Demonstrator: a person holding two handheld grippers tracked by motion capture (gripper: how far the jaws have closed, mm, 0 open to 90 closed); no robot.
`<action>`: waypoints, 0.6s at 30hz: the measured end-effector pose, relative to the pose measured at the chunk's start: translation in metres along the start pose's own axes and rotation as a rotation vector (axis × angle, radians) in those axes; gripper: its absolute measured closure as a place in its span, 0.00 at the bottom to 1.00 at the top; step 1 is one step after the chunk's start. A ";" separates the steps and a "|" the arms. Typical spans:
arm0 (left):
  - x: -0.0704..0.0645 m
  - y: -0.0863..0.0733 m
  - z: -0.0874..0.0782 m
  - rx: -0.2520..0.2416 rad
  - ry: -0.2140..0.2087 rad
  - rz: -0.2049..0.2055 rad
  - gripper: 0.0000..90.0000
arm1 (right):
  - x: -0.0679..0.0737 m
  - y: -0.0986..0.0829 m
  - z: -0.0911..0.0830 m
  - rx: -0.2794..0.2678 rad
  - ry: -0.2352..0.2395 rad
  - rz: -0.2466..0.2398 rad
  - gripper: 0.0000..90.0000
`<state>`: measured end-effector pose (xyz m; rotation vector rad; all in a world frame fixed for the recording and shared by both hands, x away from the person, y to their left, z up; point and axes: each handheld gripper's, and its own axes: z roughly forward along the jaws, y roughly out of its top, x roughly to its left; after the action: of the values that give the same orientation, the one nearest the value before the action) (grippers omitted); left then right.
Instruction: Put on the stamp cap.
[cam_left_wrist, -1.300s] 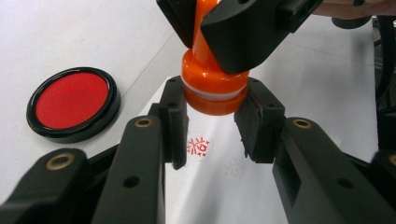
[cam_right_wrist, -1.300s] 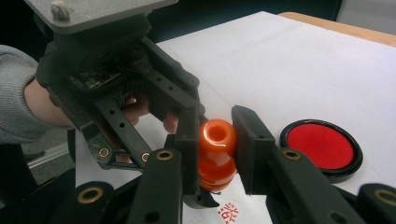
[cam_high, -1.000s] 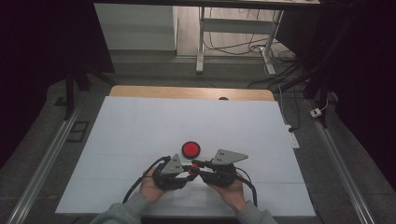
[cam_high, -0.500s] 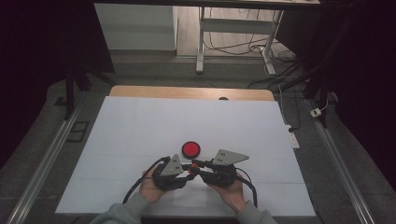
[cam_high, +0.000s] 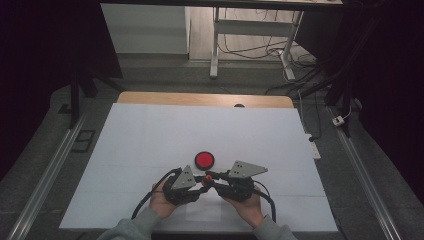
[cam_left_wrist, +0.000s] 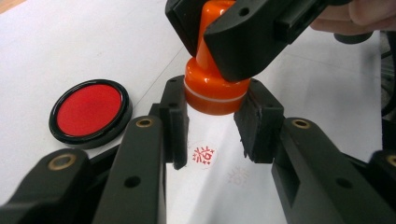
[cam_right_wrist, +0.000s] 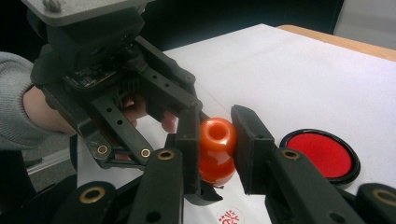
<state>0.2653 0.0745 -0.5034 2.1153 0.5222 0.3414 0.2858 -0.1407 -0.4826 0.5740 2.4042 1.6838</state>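
Orange stamp (cam_right_wrist: 217, 151) clamped in right gripper (cam_right_wrist: 215, 140), base between parted left gripper (cam_left_wrist: 215, 126)

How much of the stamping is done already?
One red mark is already printed on the white paper, with a fainter one beside it. The right gripper holds the orange stamp just above the paper, between the left gripper jaws. The red ink pad sits open nearby, perhaps for re-inking.
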 end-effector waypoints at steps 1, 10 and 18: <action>0.000 0.000 0.000 0.001 0.000 -0.001 0.72 | 0.000 0.000 0.000 -0.006 -0.001 0.002 0.80; 0.000 -0.001 0.002 0.023 -0.005 -0.006 0.72 | 0.002 -0.005 0.002 0.000 -0.009 -0.014 0.80; 0.001 -0.001 0.002 0.017 -0.009 -0.008 0.72 | 0.001 -0.007 0.002 -0.009 -0.010 -0.004 0.80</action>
<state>0.2666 0.0740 -0.5057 2.1302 0.5296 0.3237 0.2840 -0.1404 -0.4893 0.5751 2.3877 1.6856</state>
